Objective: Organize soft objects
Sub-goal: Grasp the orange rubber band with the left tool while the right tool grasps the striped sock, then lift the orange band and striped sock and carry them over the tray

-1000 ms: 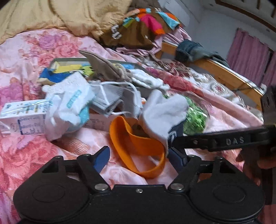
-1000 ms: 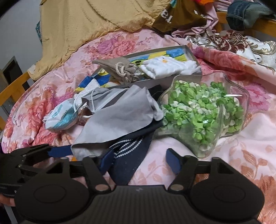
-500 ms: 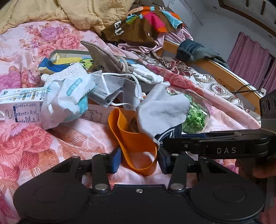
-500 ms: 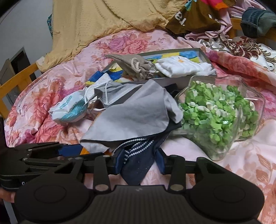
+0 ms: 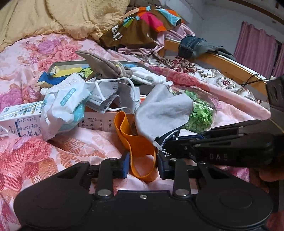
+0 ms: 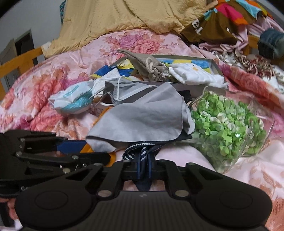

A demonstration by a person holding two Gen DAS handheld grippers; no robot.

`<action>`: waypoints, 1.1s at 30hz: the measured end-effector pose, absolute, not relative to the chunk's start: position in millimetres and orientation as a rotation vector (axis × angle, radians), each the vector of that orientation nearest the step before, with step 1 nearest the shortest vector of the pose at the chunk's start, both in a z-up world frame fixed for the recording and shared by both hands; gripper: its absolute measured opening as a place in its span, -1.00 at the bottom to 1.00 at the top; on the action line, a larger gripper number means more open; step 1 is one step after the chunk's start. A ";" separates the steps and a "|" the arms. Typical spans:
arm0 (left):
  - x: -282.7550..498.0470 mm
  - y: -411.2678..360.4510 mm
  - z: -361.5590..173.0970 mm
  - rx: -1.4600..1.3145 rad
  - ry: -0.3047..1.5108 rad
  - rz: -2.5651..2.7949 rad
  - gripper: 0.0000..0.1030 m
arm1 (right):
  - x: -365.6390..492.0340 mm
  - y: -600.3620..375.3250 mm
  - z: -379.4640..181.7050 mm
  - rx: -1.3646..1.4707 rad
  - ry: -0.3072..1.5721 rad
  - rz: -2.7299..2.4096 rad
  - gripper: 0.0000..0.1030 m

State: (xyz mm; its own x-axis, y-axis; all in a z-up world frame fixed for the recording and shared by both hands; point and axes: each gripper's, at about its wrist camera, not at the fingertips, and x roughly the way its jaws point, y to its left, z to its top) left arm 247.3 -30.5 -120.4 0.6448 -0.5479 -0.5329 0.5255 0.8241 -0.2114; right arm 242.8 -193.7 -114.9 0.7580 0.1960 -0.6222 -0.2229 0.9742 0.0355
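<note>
A bed covered by a pink floral bedspread (image 5: 44,151) holds a heap of soft things. In the left wrist view, the left tool (image 5: 142,166) sits low at the near edge of the heap, its blue-padded jaws having just been closing around an orange elastic band (image 5: 140,147); the band's loop lies between the pads and looks touched on both sides, though whether it is firmly pinched cannot be told. In the right wrist view, the right tool (image 6: 143,173) is clenched on a navy sock (image 6: 143,160) with white dotted stripes, its jaws having just closed on the fabric, which bunches between the pads. A grey cloth (image 6: 142,122) lies draped over the sock, just beyond the tool. To its right lies a clear plastic bag of green pieces (image 6: 225,128), touching the cloth. Behind the cloth are a grey face mask (image 6: 124,90) with white loops and a white-and-teal packet (image 6: 72,101). Farther back, an open shallow box (image 6: 214,65) holds a beige drawstring pouch (image 6: 150,67) and a white cloth (image 6: 195,76). A white carton (image 5: 19,122) lies at the left in the left wrist view. A yellow blanket (image 6: 124,16) is piled at the head of the bed.
</note>
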 end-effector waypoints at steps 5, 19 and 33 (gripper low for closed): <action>242.9 -38.2 -113.4 -0.024 0.635 -0.545 -0.53 | 238.5 -189.7 -112.9 -0.110 0.646 0.193 -0.93; 212.8 -52.7 -97.5 -0.007 0.674 -0.485 -0.63 | 227.7 -206.4 -91.0 -0.130 0.500 0.061 -0.95; 174.4 -35.5 -84.2 -0.117 0.651 -0.403 -0.65 | 206.7 -211.8 -65.9 -0.126 0.356 0.032 -0.95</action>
State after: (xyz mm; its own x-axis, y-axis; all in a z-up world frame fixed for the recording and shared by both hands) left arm 174.4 -35.5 -84.2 0.7215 -0.3998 -0.5653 0.3272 0.9164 -0.2306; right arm 206.7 -211.8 -65.9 0.9369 0.0087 -0.3496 -0.0530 0.9917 -0.1172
